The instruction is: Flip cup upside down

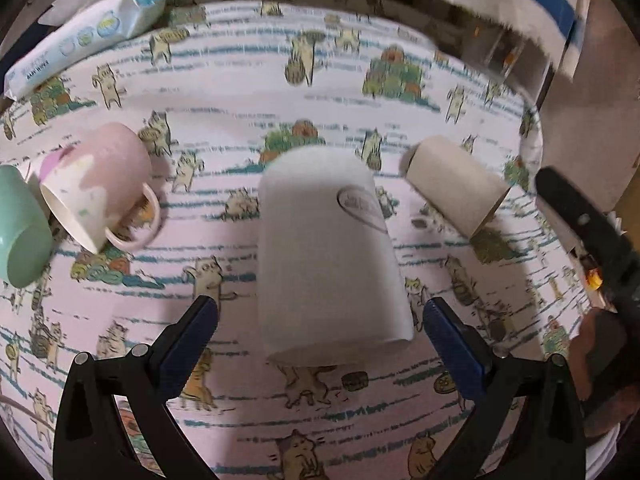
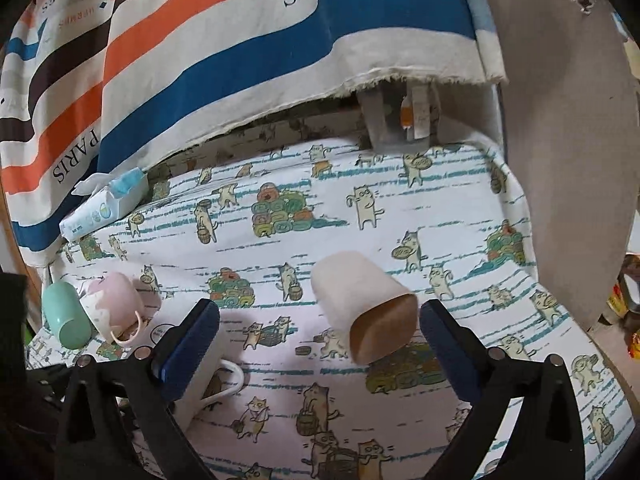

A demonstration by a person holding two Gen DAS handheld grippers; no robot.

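Note:
A white mug (image 1: 326,256) stands upside down on the cat-print tablecloth (image 1: 240,92), mouth down. My left gripper (image 1: 320,322) is open, its blue-padded fingers on either side of the mug's lower part with gaps on both sides. A cream paper cup (image 2: 362,300) with a brown inside lies on its side; it also shows in the left wrist view (image 1: 456,184). My right gripper (image 2: 320,326) is open around the paper cup's mouth end, not touching. The white mug's handle (image 2: 224,380) shows behind the right gripper's left finger.
A pink mug (image 1: 100,184) and a mint green cup (image 1: 20,224) lie on their sides at the left. A wipes pack (image 1: 88,36) lies at the back left. A striped cloth (image 2: 200,60) hangs behind the table. The table edge (image 2: 520,208) is at the right.

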